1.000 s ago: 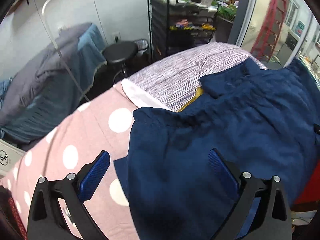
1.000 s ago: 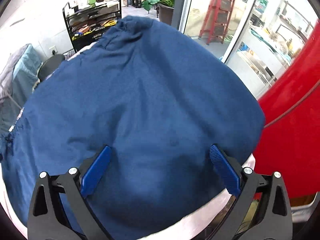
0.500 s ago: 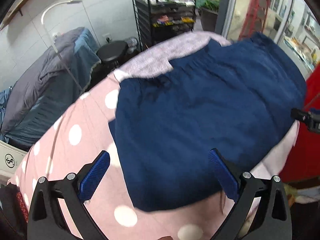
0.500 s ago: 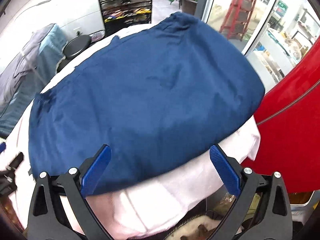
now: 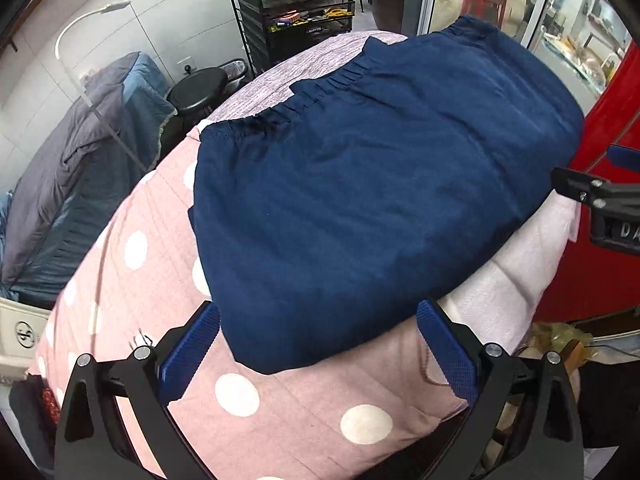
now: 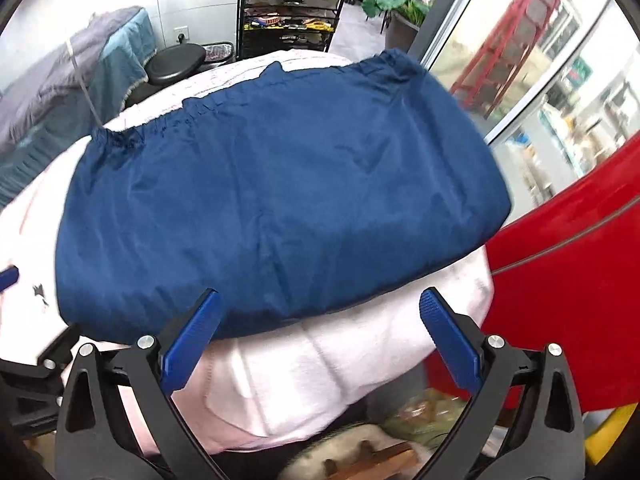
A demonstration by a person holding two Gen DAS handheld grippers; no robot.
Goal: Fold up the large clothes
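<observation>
Navy garment (image 5: 360, 184) folded and spread flat over a pink polka-dot cover (image 5: 168, 280), gathered elastic edge (image 5: 312, 96) turned toward the far side, smooth folded edge nearest the cameras. Under the garment's right part, a plain pale pink cloth (image 6: 340, 360) reaching to the near right corner of the surface; whether this surface is a bed or a tabletop, impossible to tell. Left gripper (image 5: 318, 352) spread wide with nothing between its blue pads (image 5: 192, 354), poised just short of the garment's near edge, not touching the fabric. Right gripper (image 6: 320, 340) likewise spread apart and holding nothing, poised at the near edge of the garment over the pale pink cloth. Part of the right gripper also in the left wrist view at the far right margin, beside the garment's right end. Beyond the surface: a black round stool (image 5: 196, 88), a black wire rack (image 5: 296, 12) loaded with bottles and small items, a heap of grey and blue bedding (image 5: 72, 168) at left, a red panel (image 6: 568, 288) at right.
</observation>
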